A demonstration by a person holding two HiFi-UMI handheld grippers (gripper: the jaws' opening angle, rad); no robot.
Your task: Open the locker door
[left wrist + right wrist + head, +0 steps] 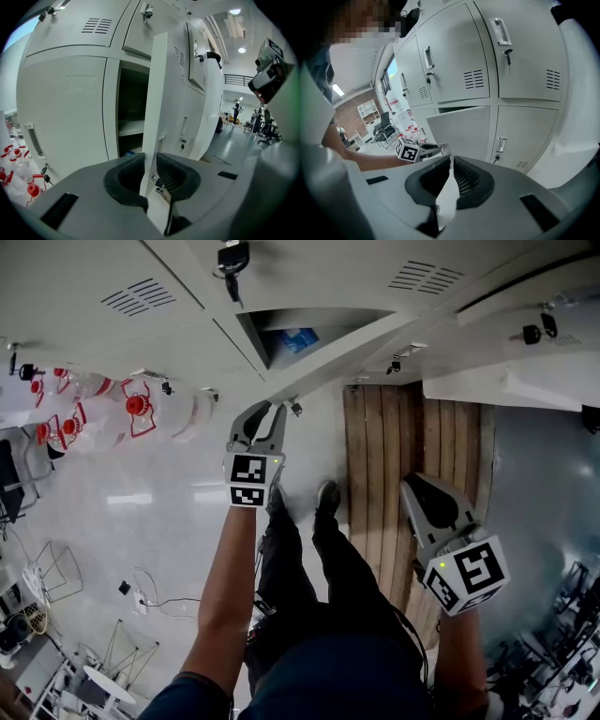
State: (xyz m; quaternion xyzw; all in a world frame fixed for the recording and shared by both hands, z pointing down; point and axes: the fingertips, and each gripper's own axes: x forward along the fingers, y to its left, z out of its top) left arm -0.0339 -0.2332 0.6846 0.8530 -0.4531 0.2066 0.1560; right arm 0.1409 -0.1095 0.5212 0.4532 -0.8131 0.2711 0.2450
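A: White lockers [454, 61], right? Where's the door [154, 93]?
B: Lower row, swung partway out. Dark compartment shows behind it, w/ a shelf [130, 127] inside.
A: L gripper [150, 158]?
B: On the door's free edge, low down. Edge stands upright btwn the jaws, pads pinching it from both sides.
A: Sure it's a grip, not just near?
B: L gripper view shows the edge filling the gap, both pads against it. Head view agrees: tips right at the door's end.
A: R gripper [451, 160]?
B: Off the door, well apart from it. In head view it shows over a wooden pallet [384, 456], right of the person's legs. Jaws pressed together, nothing btwn them.
A: Anything else nearby?
B: Red-capped bottles [141, 413] on the floor [169, 512] to the person's left, beside the lockers. Key [506, 56] hangs in an upper locker's lock. Other doors in view are closed.
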